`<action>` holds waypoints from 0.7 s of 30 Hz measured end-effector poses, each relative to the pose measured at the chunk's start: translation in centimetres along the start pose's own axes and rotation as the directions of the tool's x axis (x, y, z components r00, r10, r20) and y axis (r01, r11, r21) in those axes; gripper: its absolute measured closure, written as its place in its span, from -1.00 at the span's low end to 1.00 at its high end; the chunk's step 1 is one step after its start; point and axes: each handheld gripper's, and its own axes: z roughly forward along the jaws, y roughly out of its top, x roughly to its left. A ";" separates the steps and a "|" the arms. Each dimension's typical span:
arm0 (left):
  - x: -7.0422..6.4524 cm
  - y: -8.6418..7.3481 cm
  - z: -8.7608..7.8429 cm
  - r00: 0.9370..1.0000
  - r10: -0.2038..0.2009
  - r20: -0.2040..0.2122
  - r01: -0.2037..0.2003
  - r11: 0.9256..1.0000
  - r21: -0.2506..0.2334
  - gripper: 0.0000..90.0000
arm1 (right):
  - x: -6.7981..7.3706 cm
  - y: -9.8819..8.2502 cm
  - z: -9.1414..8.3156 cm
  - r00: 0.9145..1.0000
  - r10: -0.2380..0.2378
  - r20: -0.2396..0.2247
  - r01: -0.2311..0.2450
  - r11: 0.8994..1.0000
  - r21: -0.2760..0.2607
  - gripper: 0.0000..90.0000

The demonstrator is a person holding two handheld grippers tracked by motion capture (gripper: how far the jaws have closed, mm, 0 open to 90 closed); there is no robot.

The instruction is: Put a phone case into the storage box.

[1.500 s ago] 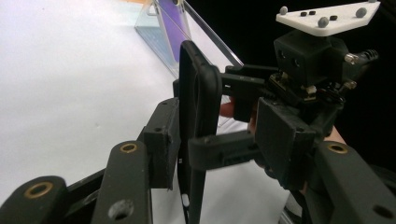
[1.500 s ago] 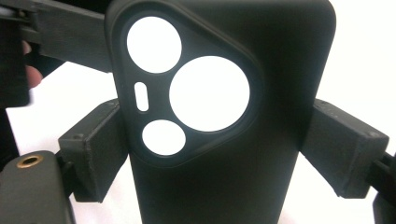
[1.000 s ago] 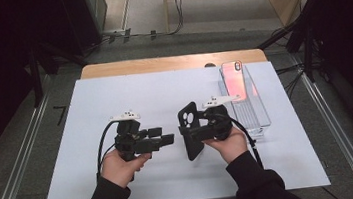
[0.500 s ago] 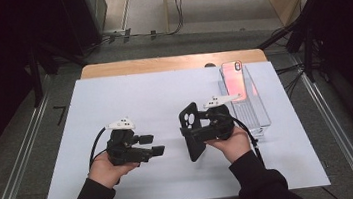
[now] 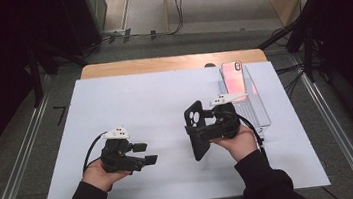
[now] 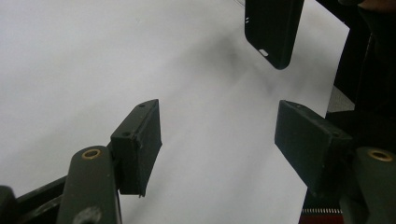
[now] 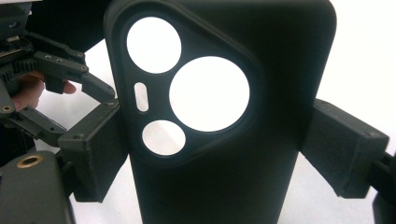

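Two black two-jaw grippers work over a white sheet [image 5: 154,102] that covers the table, each held in one of the person's hands. Nearest to the person, the left gripper [image 5: 146,153] lies low over the sheet with its jaws pointing toward the other hand. In the left gripper view its two flat black pads [image 6: 140,144] stand well apart with nothing but white sheet between them, so it is partly open and holds nothing.

Just beyond its jaw tips, across a bare stretch of sheet, the right gripper [image 5: 199,131] grips a matte black soft phone case with a camera cutout [image 5: 197,127]. In the right gripper view the case [image 7: 224,116] stands upright between the pads, which press on its two long edges, one on each side; the white sheet shows through the round holes of the cutout. The case's lower end hangs near the sheet, in front of the left gripper's jaws [image 6: 273,30]; whether it touches the sheet cannot be told.

Farther off, behind the right gripper, a clear plastic tray [image 5: 259,112] sits at the sheet's edge, and a phone with a pink-red back [image 5: 232,75] lies at its far end.
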 end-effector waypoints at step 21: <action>0.5 -1.6 -1.7 0.998 -0.049 -0.042 0.048 0.998 -0.035 -0.28 | -0.3 1.9 -3.7 0.999 -0.031 0.038 0.032 0.999 -0.030 -0.74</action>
